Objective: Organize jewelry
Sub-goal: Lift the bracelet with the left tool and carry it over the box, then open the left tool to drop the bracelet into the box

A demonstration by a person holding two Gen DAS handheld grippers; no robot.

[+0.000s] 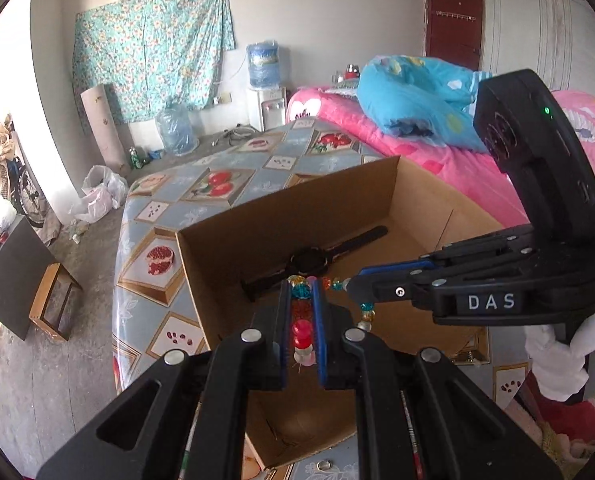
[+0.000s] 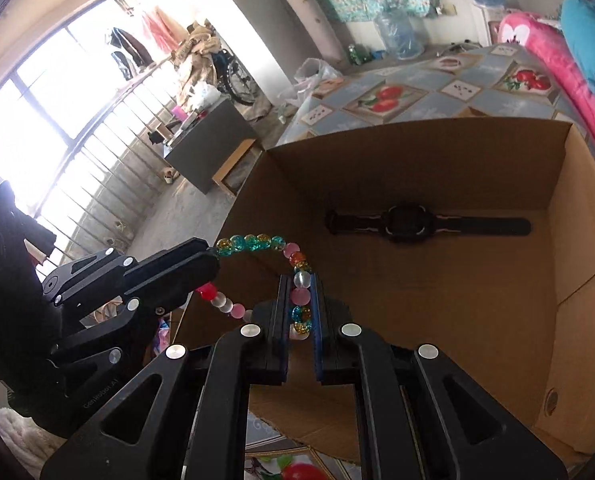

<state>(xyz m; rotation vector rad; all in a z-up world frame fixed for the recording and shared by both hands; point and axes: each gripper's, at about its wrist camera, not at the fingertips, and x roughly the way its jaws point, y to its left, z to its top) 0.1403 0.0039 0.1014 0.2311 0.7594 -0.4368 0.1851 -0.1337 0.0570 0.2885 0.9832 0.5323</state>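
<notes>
Table [image 1: 217,184]: covered in a fruit-print oilcloth; near edge cut off by the grippers, far right edge against a pink bed [image 1: 457,168].
Box [image 1: 297,216]: open cardboard, at the table's near right corner; near wall mostly hidden behind the gripper bodies, floor partly blocked by the fingers.
Watch [image 2: 409,222]: black, flat on the box floor along the far wall, strap stretched out; dial unreadable; in the left wrist view, near strap end hidden behind the fingers.
Bracelet [image 2: 257,242]: multicoloured glass beads, stretched between both tools above the box's near left corner, clear of the floor; several beads swallowed by the pads.
Left gripper [image 1: 301,300]: clamped on bracelet beads, red and teal ones showing between the blue pads; seen in the right wrist view at [image 2: 213,258].
Right gripper [image 2: 300,292]: clamped on pink, clear and teal beads; seen in the left wrist view at [image 1: 349,286].
Writing: "DAS" in white on the right gripper's side; a faint embossed mark on the left gripper's body, too blurred to read fully.
Person: only a white glove [image 1: 557,360] at the right edge, cut off.
Surroundings: floral cloth [image 1: 149,44] on the wall, water dispenser [image 1: 265,80], window bars.
</notes>
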